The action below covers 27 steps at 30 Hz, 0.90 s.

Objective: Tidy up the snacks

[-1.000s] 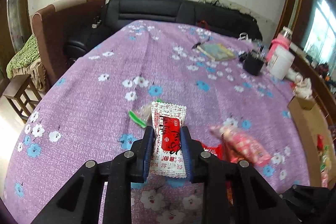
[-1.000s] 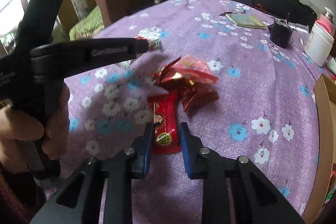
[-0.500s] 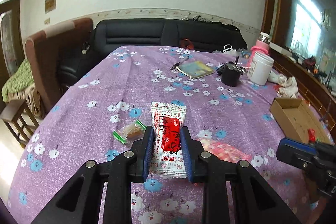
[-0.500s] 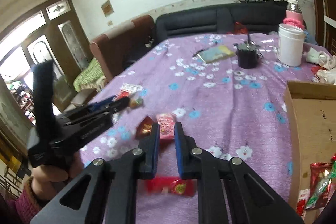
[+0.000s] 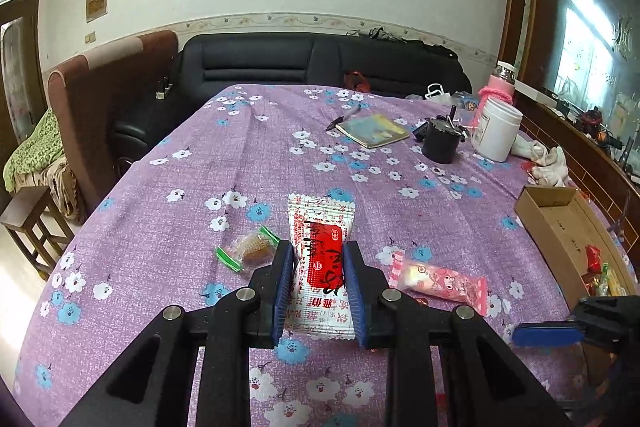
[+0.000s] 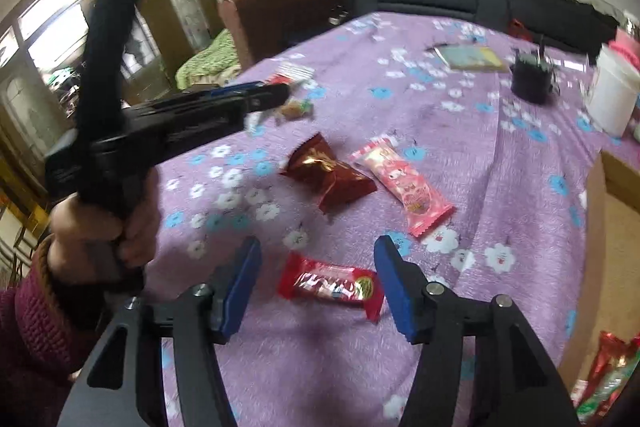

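Note:
My left gripper (image 5: 319,259) is shut on a white and red snack packet (image 5: 322,259) and holds it above the purple flowered tablecloth (image 5: 280,155). My right gripper (image 6: 318,267) is open, its jaws wide on either side of a red candy bar (image 6: 330,285) lying flat on the cloth. A pink packet (image 6: 402,185) and a dark red foil packet (image 6: 328,177) lie beyond it. A green-ended clear candy (image 5: 250,247) lies left of my left gripper. The cardboard box (image 5: 560,227) with several snacks stands at the right.
At the far right of the table stand a white jar (image 5: 496,133), a black cup (image 5: 442,143), a booklet (image 5: 372,131) with a pen, and a crumpled cloth (image 5: 548,161). A black sofa (image 5: 300,63) and a brown armchair (image 5: 108,87) stand beyond the table.
My right gripper has let go of the red candy bar and opened wide; the bar now lies on the cloth between its jaws. My left gripper has risen, still holding its packet.

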{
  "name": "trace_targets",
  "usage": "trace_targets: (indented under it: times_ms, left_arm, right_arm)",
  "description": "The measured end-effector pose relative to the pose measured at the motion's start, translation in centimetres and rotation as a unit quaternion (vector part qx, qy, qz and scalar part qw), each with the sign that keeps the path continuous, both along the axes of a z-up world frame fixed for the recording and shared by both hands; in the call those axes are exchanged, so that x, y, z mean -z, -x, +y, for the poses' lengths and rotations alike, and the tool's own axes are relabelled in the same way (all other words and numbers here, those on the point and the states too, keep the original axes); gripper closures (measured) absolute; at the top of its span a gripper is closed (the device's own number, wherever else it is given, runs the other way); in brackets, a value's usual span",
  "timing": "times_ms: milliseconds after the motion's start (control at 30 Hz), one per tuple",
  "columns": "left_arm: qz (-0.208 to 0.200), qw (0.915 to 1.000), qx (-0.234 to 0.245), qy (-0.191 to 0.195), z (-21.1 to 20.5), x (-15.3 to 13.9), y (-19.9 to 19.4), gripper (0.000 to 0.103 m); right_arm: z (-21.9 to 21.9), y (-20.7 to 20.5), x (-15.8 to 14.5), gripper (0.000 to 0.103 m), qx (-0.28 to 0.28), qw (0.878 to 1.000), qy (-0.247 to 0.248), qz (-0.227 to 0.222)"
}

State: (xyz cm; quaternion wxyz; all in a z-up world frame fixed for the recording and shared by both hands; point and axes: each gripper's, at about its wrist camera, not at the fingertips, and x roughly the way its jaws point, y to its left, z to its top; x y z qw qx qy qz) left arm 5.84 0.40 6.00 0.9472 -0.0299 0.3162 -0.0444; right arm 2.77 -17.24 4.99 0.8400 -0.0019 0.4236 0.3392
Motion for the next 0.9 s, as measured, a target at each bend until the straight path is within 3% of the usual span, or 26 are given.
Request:
trace_targets:
  times_ms: [167,333,433,567,733,900]
  left_arm:
    - [0.002,1.0000,0.000,0.003,0.1,0.0,-0.1,0.076]
    - [0.009,1.0000,-0.002,0.004,0.2,0.2,-0.5,0.076]
    - [0.013,0.9999,-0.002,0.009,0.3,0.4,-0.6,0.076]
    - [0.011,0.9998,0.000,0.018,0.5,0.1,-0.5,0.076]
    - [0.013,0.9994,0.000,0.031,0.8,0.0,-0.5,0.076]
    - [0.015,0.9992,0.002,0.036,0.9,0.0,-0.5,0.076]
  right_arm:
    - [-0.4,-1.8,2.4,0.045,0.010,0.997,-0.040,0.066]
    - [-1.2,-0.9,2.1,0.044,-0.017,0.994,-0.029,0.107]
    - [0.0,1.2,1.6,0.044,-0.065,0.993,0.008,0.097]
    - [1.7,3.9,0.0,0.044,-0.124,0.990,0.035,0.050]
    - [2.7,3.8,-0.7,0.044,-0.098,0.991,0.089,-0.002]
    - [4.6,2.0,0.0,0.044,-0.102,0.988,0.113,-0.015]
